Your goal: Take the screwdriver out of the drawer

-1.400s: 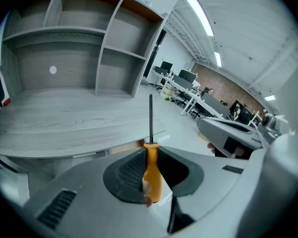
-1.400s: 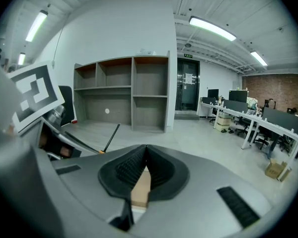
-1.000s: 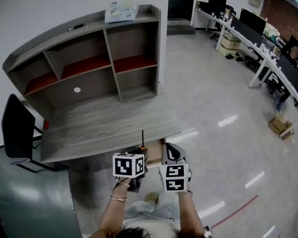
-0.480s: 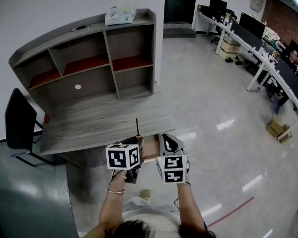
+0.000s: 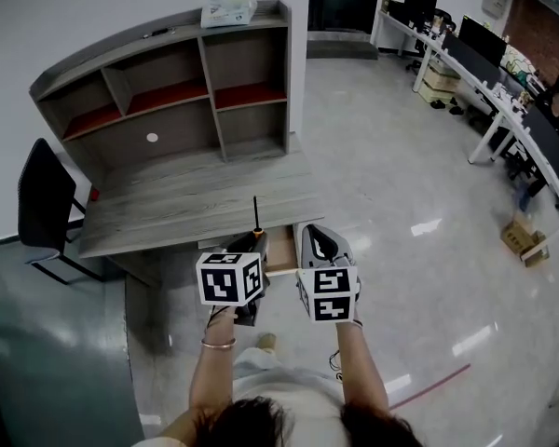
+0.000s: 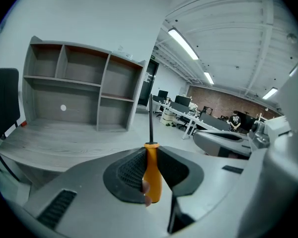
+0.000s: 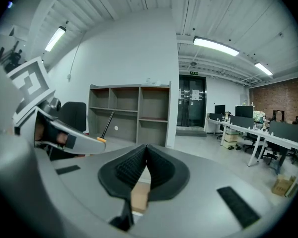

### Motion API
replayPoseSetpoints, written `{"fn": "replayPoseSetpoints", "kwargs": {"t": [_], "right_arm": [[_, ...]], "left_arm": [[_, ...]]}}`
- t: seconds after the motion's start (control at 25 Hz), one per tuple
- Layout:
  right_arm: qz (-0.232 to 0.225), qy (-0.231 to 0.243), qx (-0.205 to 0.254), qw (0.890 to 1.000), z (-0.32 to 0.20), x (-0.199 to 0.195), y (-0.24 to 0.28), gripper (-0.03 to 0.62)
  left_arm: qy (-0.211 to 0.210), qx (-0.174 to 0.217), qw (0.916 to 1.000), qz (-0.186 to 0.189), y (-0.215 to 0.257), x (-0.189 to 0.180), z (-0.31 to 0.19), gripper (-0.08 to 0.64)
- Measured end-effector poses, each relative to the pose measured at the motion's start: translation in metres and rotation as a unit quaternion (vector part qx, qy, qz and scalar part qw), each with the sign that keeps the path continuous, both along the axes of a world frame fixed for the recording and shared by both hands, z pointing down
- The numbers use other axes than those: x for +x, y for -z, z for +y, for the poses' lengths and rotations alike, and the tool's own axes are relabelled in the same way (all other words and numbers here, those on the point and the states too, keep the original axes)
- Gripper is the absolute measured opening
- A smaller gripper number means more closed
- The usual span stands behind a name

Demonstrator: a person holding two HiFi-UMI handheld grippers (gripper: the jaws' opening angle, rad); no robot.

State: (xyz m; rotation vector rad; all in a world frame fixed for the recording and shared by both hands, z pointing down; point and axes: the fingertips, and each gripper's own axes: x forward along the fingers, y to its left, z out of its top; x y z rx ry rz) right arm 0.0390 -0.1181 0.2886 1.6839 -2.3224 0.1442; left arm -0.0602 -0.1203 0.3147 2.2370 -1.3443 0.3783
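In the head view, the left gripper [image 5: 251, 247] holds the screwdriver [image 5: 256, 220] by its orange handle, with the thin shaft pointing away from us. The open drawer [image 5: 281, 252] shows just right of this tool, so we judge the screwdriver is already out of it. The right gripper [image 5: 319, 242] hangs just beside it, on the far side of the drawer. Ahead of both stands the desk [image 5: 196, 203] with its shelves [image 5: 168, 91]; a chair [image 5: 42, 203] is well off to the left.

In the left gripper view, the jaws are narrow and the pads press the handle from both sides. We should hold this pressure and lift straight, since the desk edge ahead could catch the shaft.

In the right gripper view, the jaws are closed together with nothing between them. The other tool is close on its left and could be bumped.
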Motion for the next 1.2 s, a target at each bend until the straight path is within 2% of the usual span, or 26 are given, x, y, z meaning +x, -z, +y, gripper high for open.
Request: {"fn": "replayPoseSetpoints", "kwargs": {"t": [0.44, 0.76, 1.2], "right_arm": [[-0.006, 0.022, 0.028, 0.999, 0.048, 0.007, 0.019, 0.026], [-0.009, 0.030, 0.055, 0.998, 0.089, 0.015, 0.034, 0.026], [-0.010, 0.046, 0.071, 0.996, 0.142, 0.011, 0.038, 0.026]], "left_arm": [[0.010, 0.067, 0.9976, -0.017, 0.024, 0.011, 0.053, 0.078], [0.004, 0.124, 0.9920, -0.023, 0.044, 0.019, 0.093, 0.078], [0.016, 0.172, 0.9846, -0.024, 0.059, 0.018, 0.149, 0.078]]}}
